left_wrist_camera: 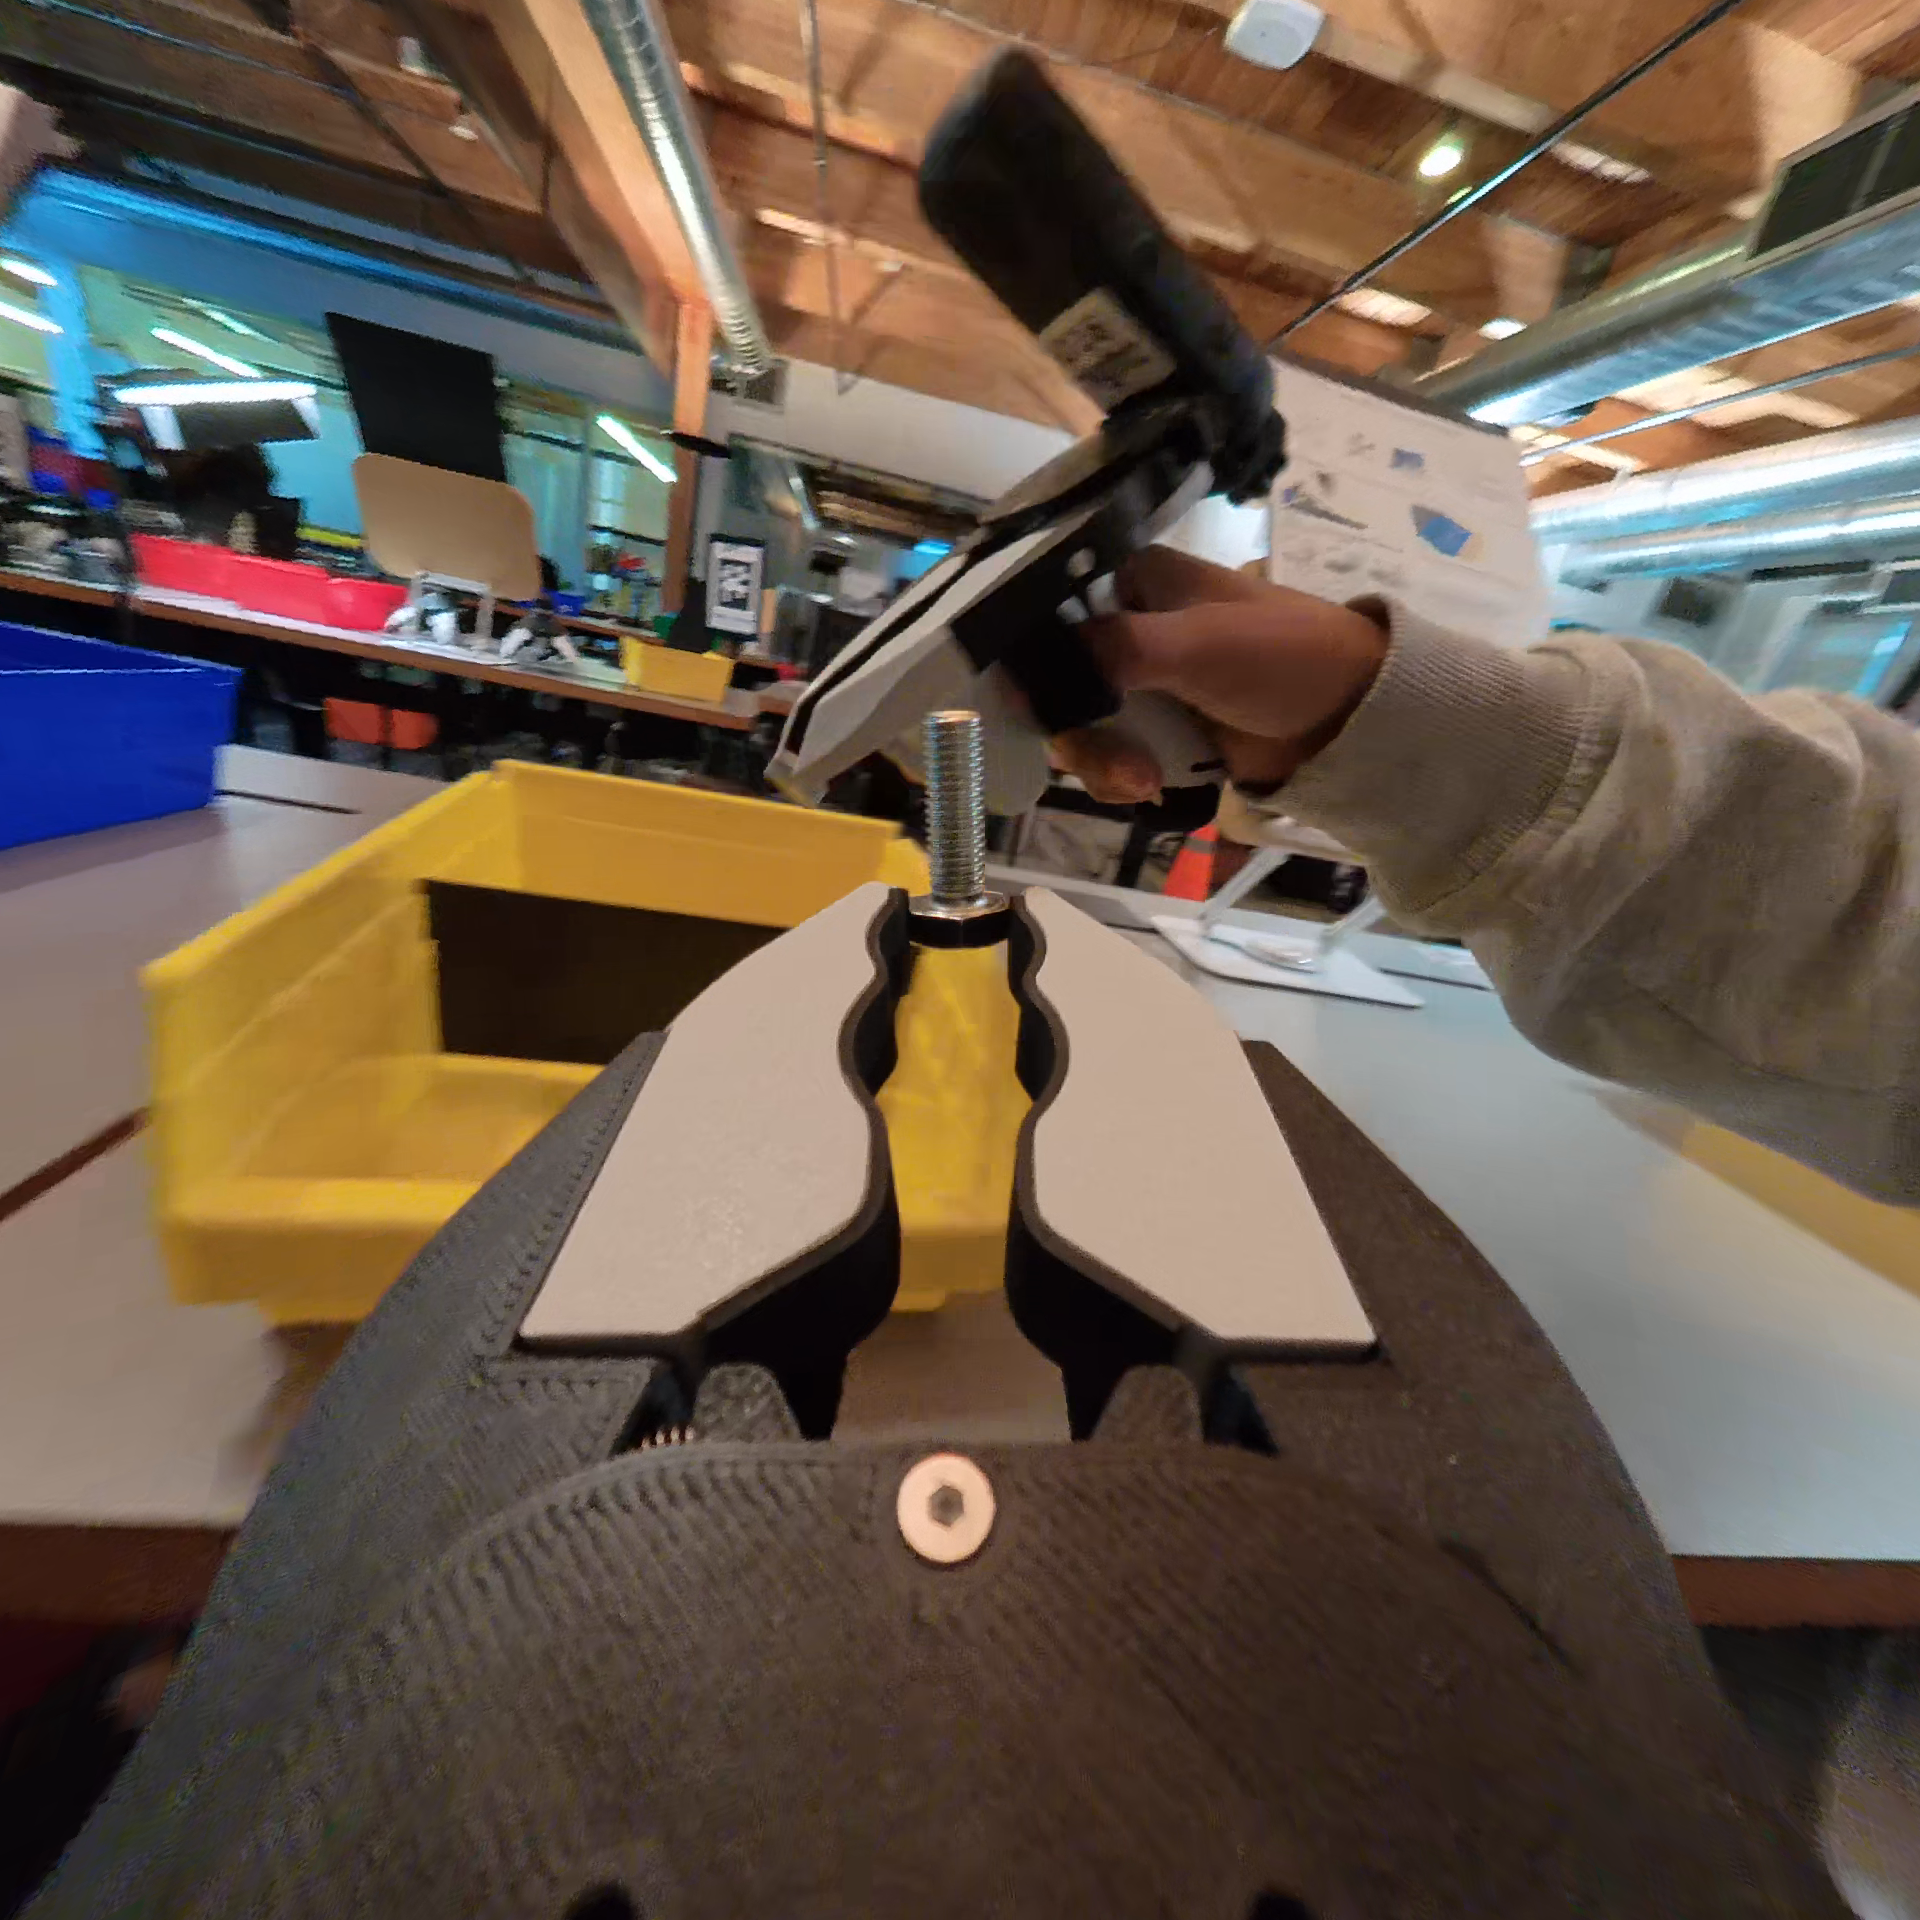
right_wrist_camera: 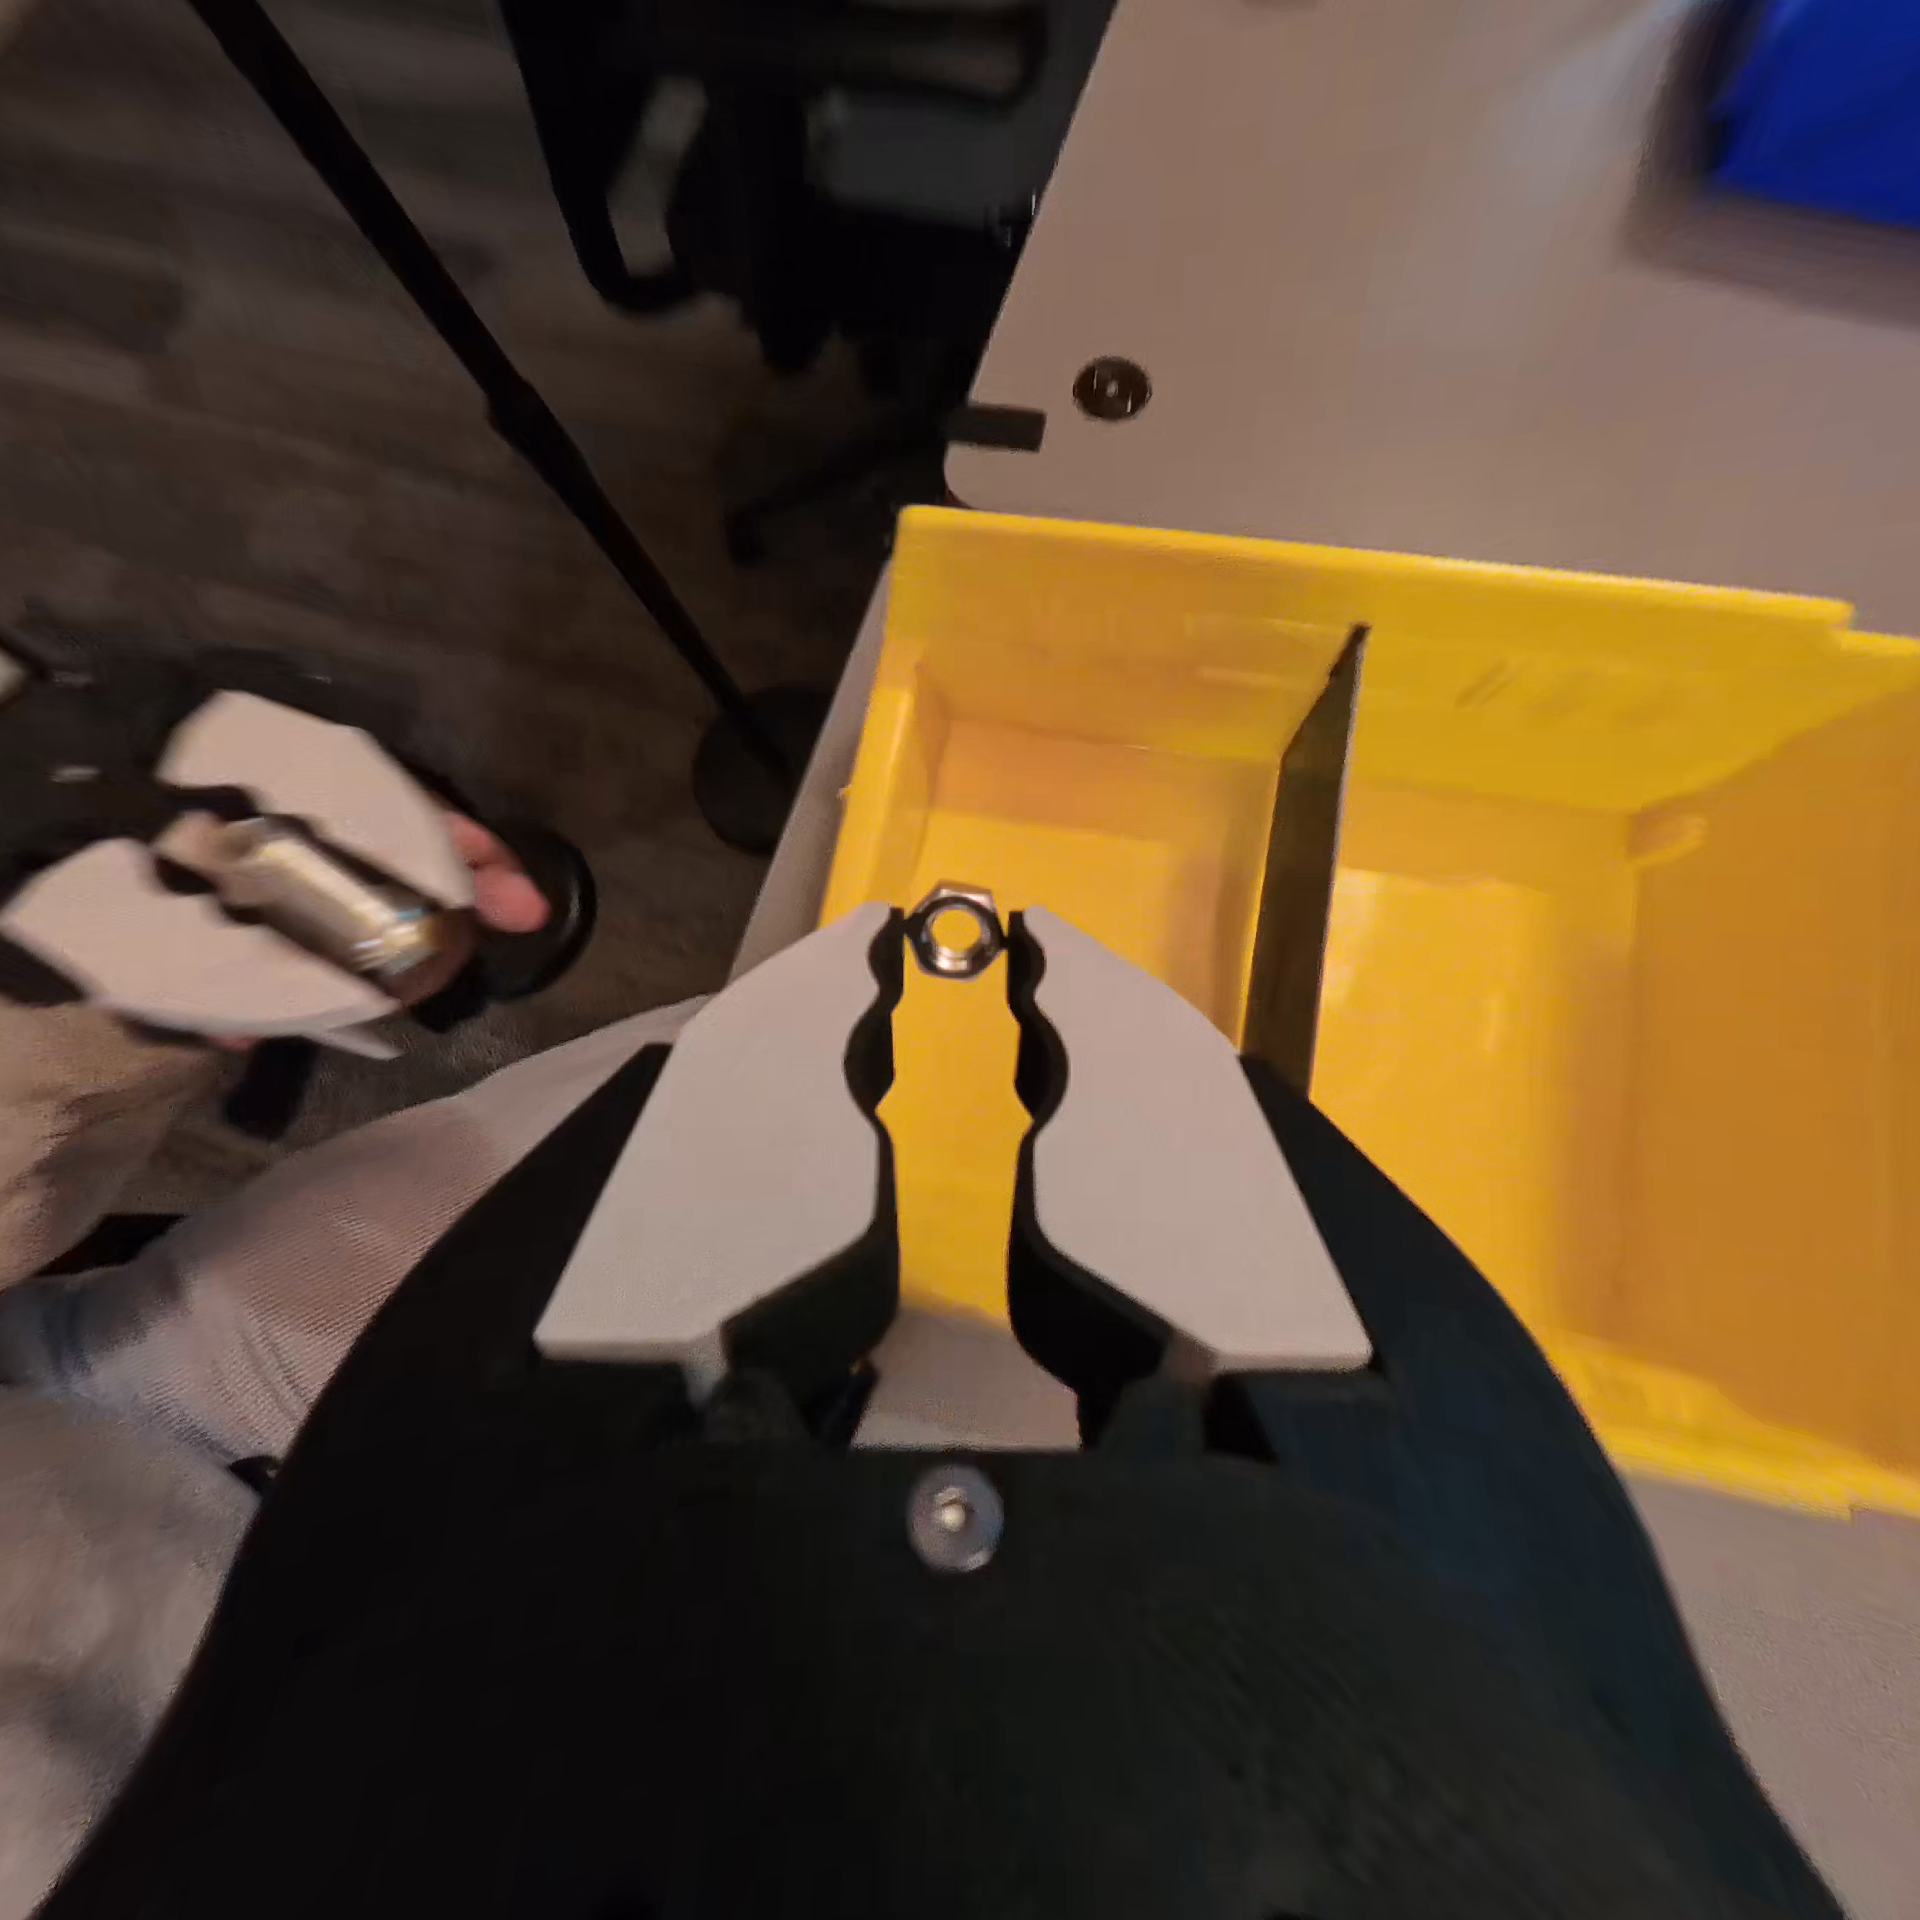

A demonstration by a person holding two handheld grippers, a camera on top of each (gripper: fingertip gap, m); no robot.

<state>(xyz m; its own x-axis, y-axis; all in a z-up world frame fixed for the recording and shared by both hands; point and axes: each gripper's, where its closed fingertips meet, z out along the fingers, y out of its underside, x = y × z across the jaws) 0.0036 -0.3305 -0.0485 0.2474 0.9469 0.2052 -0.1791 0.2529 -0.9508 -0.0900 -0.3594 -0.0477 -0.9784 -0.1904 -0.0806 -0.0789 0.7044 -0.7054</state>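
The left gripper (left_wrist_camera: 956, 920) was clamped at its very tips on the hexagonal head of a threaded steel bolt (left_wrist_camera: 954, 805), whose shank stood upright above the yellow divided bin (left_wrist_camera: 312, 1039). The right gripper (right_wrist_camera: 951, 935) pinched a small hex nut (right_wrist_camera: 951, 940) across its flats, also at the extreme tips, over the bin's near compartment.

Both holds looked shallow. The bolt, caught only by its thin head, could probably pivot or tip under any sideways push. The nut could likely twist out and drop into the bin or onto the grey table (left_wrist_camera: 1558, 1195) beside it. Blur in the right wrist view suggested motion, which would add to that risk.

In the left wrist view, the person's right hand (left_wrist_camera: 1236, 665) gripped its handle above and beyond the bolt, fingers angled down towards the bolt's top, the cream sleeve (left_wrist_camera: 1610, 831) reaching in from the right of the bin.
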